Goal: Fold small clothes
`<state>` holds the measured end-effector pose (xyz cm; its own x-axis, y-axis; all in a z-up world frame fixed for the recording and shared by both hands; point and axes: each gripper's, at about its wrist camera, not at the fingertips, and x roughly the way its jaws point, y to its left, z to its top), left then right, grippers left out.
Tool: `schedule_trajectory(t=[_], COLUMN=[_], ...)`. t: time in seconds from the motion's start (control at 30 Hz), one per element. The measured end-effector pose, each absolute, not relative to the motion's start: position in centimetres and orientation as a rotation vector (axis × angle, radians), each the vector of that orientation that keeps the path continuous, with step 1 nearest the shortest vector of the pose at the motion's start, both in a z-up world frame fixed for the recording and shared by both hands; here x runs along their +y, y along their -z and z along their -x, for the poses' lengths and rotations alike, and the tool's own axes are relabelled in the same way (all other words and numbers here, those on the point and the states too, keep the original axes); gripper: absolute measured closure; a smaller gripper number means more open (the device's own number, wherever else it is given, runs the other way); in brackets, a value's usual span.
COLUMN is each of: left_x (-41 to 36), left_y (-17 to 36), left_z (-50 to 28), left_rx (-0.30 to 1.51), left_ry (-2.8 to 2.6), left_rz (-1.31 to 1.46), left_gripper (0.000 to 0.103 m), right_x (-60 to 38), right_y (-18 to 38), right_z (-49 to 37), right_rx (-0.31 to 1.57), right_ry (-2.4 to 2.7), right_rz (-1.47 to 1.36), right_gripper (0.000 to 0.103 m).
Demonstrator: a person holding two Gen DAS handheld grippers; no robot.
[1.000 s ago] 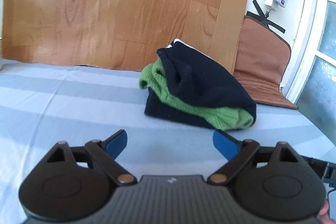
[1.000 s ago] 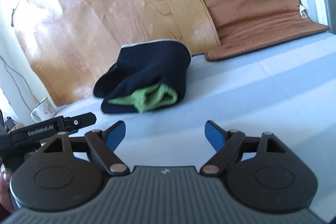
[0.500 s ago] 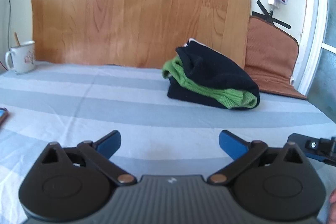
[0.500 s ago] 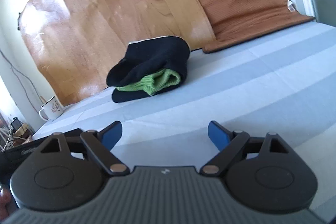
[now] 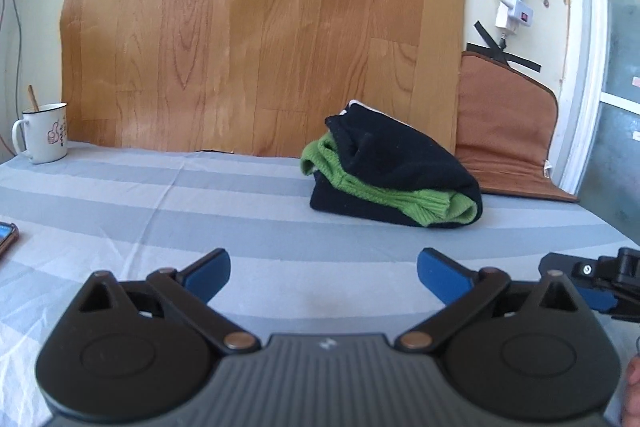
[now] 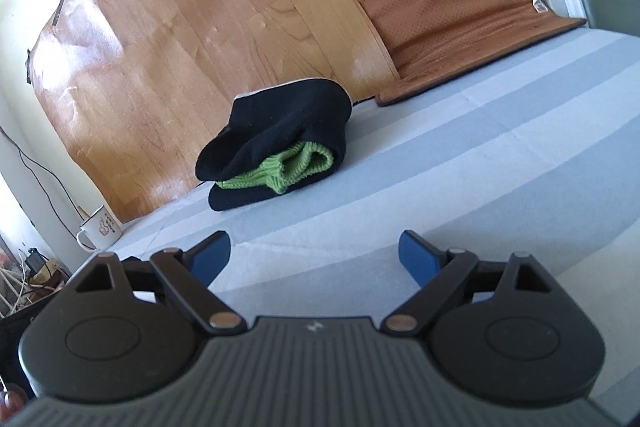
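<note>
A folded black garment with green knit cuffs lies in a bundle on the striped grey sheet, near the wooden board at the back. It also shows in the right wrist view. My left gripper is open and empty, well short of the bundle. My right gripper is open and empty, also well short of it. Part of the right gripper shows at the right edge of the left wrist view.
A wooden board leans against the wall behind the bundle. A brown cushion leans at the back right. A white mug stands at the back left. A phone lies at the left edge.
Both grippers have pulled back from the folded bundle, which now looks smaller and farther away. The mug and phone have come into view. Both grippers stayed open.
</note>
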<state>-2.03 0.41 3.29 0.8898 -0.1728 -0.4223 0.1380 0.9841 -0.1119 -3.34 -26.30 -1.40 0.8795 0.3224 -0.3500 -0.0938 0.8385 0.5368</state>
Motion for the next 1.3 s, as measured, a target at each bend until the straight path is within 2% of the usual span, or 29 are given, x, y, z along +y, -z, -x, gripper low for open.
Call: schedule_trajectory(t=[0.57,1.3], left_x=[-0.5,-0.2], left_y=[-3.5,-2.9], left_z=[3.2,1.4], left_rx=[0.371,0.519], left_ry=[0.095,0.050], left_rz=[0.009,-0.020], left_gripper=[0.000,0.000], right_x=[-26.5,-26.6], right_y=[1.2,1.2], right_z=[4.0,3.9], right_rx=[0.400,0.410], right_ry=[-0.219,-0.240], right_rz=[-0.535,-0.533], right_gripper=[0.010,0.010])
